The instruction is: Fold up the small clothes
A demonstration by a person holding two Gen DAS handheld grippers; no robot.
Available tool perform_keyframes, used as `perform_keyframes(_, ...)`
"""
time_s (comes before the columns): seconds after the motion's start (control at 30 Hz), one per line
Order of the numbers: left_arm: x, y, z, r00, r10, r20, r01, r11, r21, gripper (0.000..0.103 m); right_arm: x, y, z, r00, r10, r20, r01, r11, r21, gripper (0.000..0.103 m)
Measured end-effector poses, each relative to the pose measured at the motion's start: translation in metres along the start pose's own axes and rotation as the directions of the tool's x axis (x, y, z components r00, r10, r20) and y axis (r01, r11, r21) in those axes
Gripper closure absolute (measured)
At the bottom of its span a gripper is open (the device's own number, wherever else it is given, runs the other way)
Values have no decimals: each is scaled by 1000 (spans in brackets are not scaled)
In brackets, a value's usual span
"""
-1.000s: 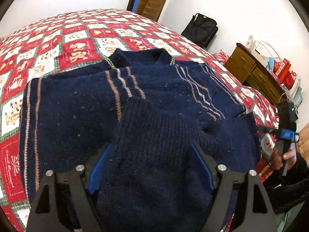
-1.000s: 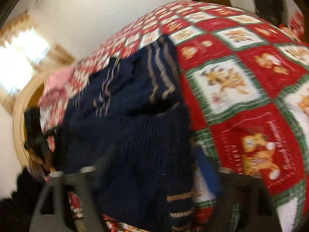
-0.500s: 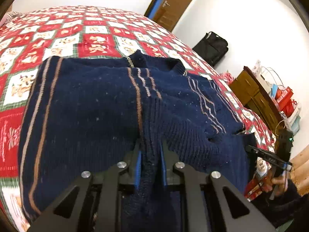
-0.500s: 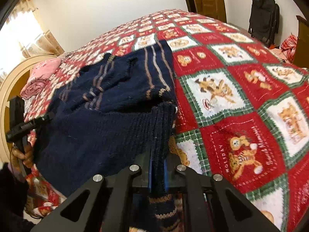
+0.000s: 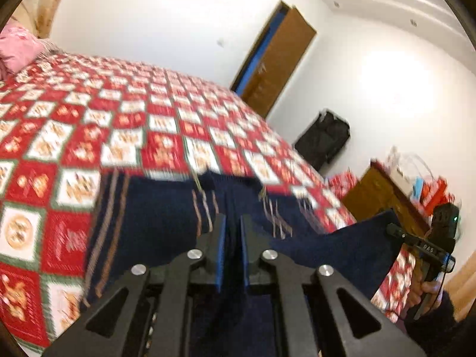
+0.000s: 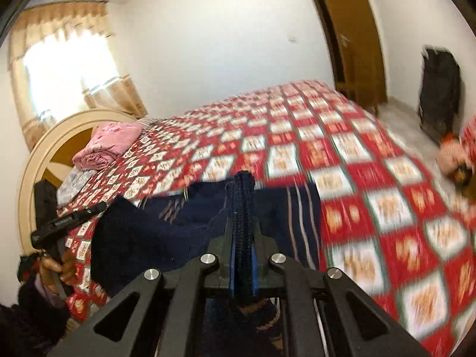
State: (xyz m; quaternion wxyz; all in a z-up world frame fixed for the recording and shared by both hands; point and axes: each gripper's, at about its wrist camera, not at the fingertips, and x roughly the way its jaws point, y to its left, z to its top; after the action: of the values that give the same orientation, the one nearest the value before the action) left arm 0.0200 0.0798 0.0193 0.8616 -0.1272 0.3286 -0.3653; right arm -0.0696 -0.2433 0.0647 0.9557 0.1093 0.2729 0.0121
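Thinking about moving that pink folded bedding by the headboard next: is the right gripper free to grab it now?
Probably not: the right gripper is shut on the navy sweater's hem, and the pink bedding lies far across the bed.

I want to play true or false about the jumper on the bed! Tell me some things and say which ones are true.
1. The jumper is dark blue with thin stripes. True.
2. The right gripper is open and holds nothing. False: it is shut on the jumper's edge.
3. The bed cover is plain green. False: it has red and white squares.
4. The left gripper is shut on the jumper. True.
5. A pink pillow lies near the headboard. True.
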Motion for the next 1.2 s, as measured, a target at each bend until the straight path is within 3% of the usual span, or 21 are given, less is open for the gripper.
perform_keyframes(0.1,-8,8,22,996,43,72,-42,999,-12,93,31,3,35,1000,-21,18,22,998,-66,96)
perform_keyframes(0.2,-6,16,37,988,125,93,-126,992,4,93,72,5,45,993,-121,1,119,978,-172,96)
perform_keyframes(0.27,9,21,40,987,153,38,-155,987,38,93,93,-6,40,991,-119,-64,111,986,-123,96)
perform_keyframes(0.33,28,25,36,988,143,-50,-140,988,60,83,107,-15,26,984,-137,-112,127,987,-95,96)
perform_keyframes(0.4,48,29,27,981,146,-131,-134,987,92,65,110,-23,10,980,-144,-135,134,988,-80,96)
perform_keyframes(0.43,62,33,21,975,134,-179,-117,988,104,49,111,-25,5,979,-146,-141,137,988,-71,96)
perform_keyframes(0.47,71,35,15,969,126,-214,-104,989,108,40,109,-30,-3,977,-146,-153,140,989,-50,96)
perform_keyframes(0.57,111,44,-1,931,136,-339,-102,988,117,39,105,-41,-18,974,-138,-178,140,990,-2,96)
perform_keyframes(0.63,127,44,-11,911,170,-376,-122,981,149,38,104,-45,-24,973,-137,-187,141,990,11,96)
perform_keyframes(0.73,131,36,-17,910,217,-353,-146,965,216,33,106,-50,-31,969,-135,-205,146,989,38,96)
perform_keyframes(0.8,130,33,-18,907,232,-351,-160,962,222,39,107,-52,-33,969,-129,-210,144,988,60,96)
perform_keyframes(0.87,123,33,-18,909,246,-336,-178,959,219,73,106,-50,-31,971,-122,-204,139,988,73,96)
perform_keyframes(0.93,111,39,-15,928,177,-328,-137,980,144,86,101,-45,-28,976,-116,-185,131,989,71,96)
perform_keyframes(1.03,101,39,-14,940,144,-309,-116,988,105,88,95,-37,-22,979,-118,-164,128,991,50,96)
perform_keyframes(1.2,79,26,-14,960,170,-222,-149,983,106,88,87,-30,-21,979,-134,-156,138,990,16,96)
